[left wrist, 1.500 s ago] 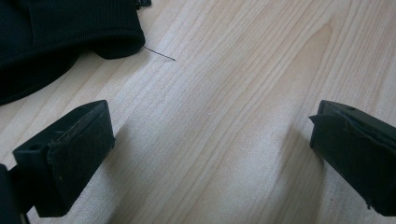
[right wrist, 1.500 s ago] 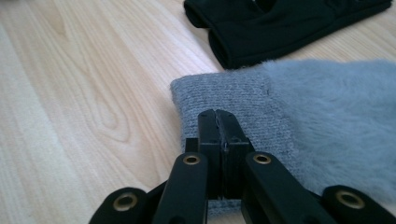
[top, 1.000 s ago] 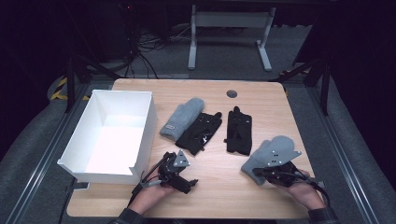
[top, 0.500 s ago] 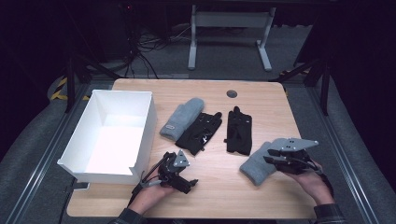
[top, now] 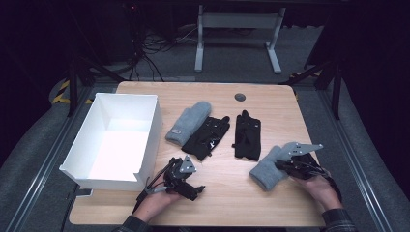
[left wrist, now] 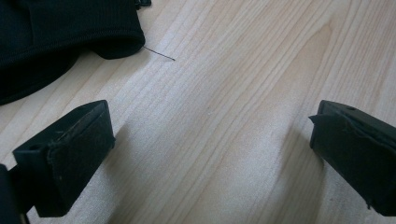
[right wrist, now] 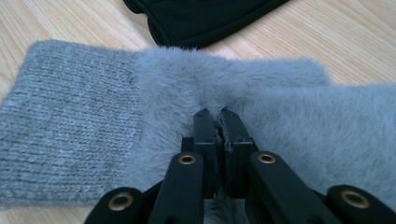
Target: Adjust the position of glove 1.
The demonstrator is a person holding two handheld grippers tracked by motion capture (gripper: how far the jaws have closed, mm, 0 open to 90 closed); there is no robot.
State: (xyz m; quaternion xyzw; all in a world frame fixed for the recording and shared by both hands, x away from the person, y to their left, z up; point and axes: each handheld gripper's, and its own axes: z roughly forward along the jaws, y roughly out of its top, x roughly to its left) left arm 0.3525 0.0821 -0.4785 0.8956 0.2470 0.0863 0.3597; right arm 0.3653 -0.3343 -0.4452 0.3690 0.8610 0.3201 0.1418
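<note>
Right tool (right wrist: 215,114) is pinching the fuzzy part of the grey mitten (right wrist: 140,116), jaws nearly together with fabric between them; mitten's knit cuff is lying to its left on the table (right wrist: 56,23). A black glove (right wrist: 201,14) is sitting just beyond the mitten. Left tool (left wrist: 210,140) is resting wide over bare wood, holding nothing, with another black glove (left wrist: 60,32) lying ahead-left. White box (top: 116,140) is sitting just left of the left tool (top: 186,181).
</note>
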